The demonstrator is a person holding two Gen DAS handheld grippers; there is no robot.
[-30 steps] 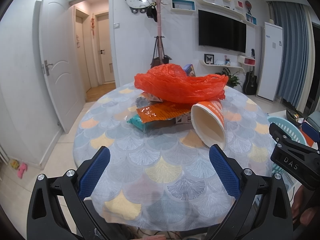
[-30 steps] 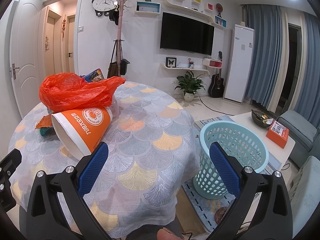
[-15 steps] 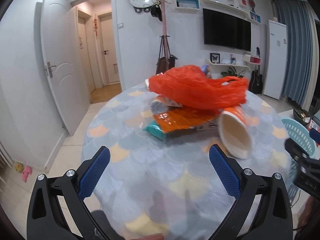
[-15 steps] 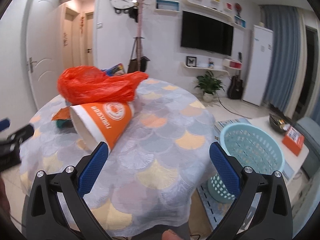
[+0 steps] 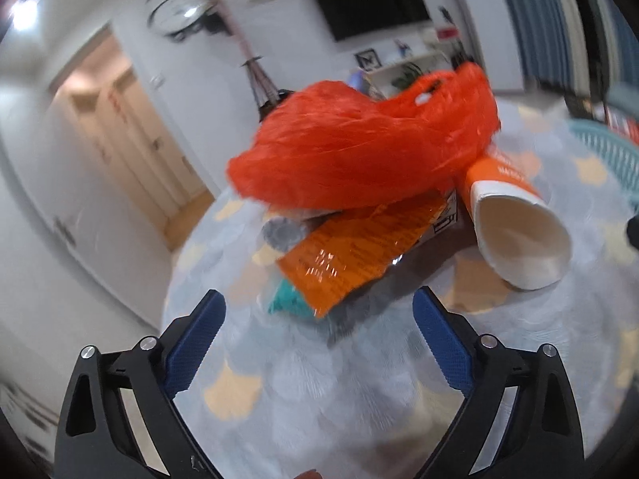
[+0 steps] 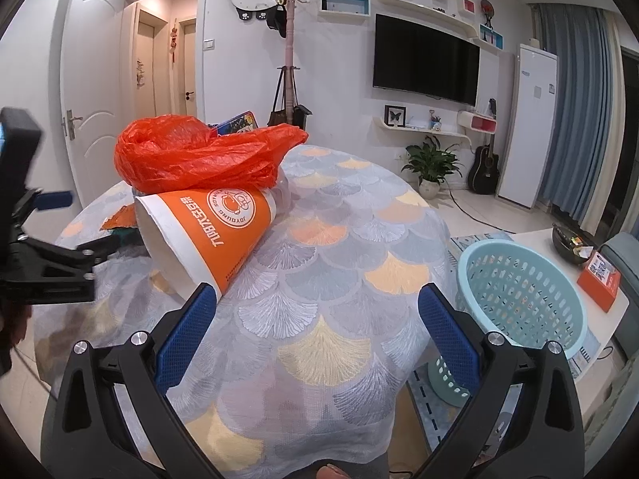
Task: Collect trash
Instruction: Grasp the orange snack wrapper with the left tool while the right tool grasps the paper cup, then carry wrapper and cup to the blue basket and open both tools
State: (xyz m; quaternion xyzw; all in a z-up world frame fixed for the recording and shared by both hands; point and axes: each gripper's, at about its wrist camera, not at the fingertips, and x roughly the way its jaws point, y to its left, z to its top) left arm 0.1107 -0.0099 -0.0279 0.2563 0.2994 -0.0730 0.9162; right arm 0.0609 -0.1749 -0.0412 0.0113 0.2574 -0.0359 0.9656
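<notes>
Where the white-walled room opens to a doorway (image 6: 159,64) and wall TV (image 6: 425,62), a round table (image 6: 339,263) in scale-pattern cloth carries the trash: red plastic bag (image 5: 359,147) heaped over an orange wrapper (image 5: 359,251), orange paper cup (image 6: 207,231) tipped sideways beside it. Blue basket (image 6: 523,299) stands near the table. Left gripper (image 5: 319,343) and right gripper (image 6: 317,331): 2 pairs of jaws spread wide, empty.

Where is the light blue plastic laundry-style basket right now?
In the right wrist view, the light blue perforated plastic basket stands on the floor at lower right, beside the round table with the scallop-patterned cloth, in front of a low white table.
</notes>
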